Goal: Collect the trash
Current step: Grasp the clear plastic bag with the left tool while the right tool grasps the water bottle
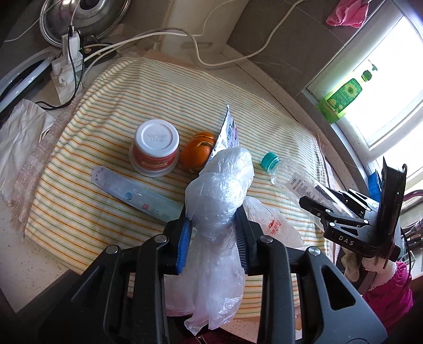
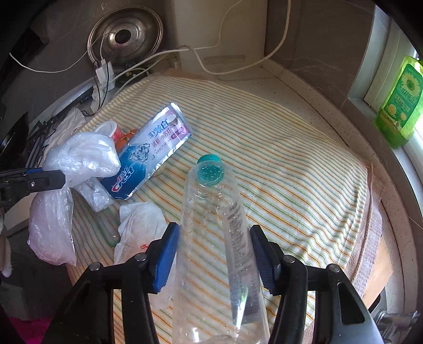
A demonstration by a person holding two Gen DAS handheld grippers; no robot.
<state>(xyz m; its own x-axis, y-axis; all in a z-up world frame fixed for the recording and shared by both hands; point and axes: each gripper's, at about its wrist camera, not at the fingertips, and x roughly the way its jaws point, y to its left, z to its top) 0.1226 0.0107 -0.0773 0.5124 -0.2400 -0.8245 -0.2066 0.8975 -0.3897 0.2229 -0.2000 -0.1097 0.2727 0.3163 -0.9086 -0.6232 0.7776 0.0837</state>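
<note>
My left gripper (image 1: 212, 225) is shut on a crumpled clear plastic bag (image 1: 219, 190), which bulges above the blue pads and hangs below them. My right gripper (image 2: 214, 238) is shut on a clear plastic bottle (image 2: 211, 211) with a teal cap, held around its body with the cap end pointing away. On the striped cloth (image 1: 105, 105) lie an upturned yogurt cup (image 1: 156, 148), an orange peel (image 1: 198, 153), a Crest toothpaste tube (image 2: 148, 148), a flat pale tube (image 1: 132, 193) and a white bag with red print (image 2: 140, 225).
A power strip with chargers and white cables (image 1: 68, 60) sits at the cloth's far left, with a steel pot lid (image 1: 84, 16) behind it. Crumpled white paper (image 1: 21, 132) lies left of the cloth. A green soap bottle (image 2: 399, 105) stands on the window sill at the right.
</note>
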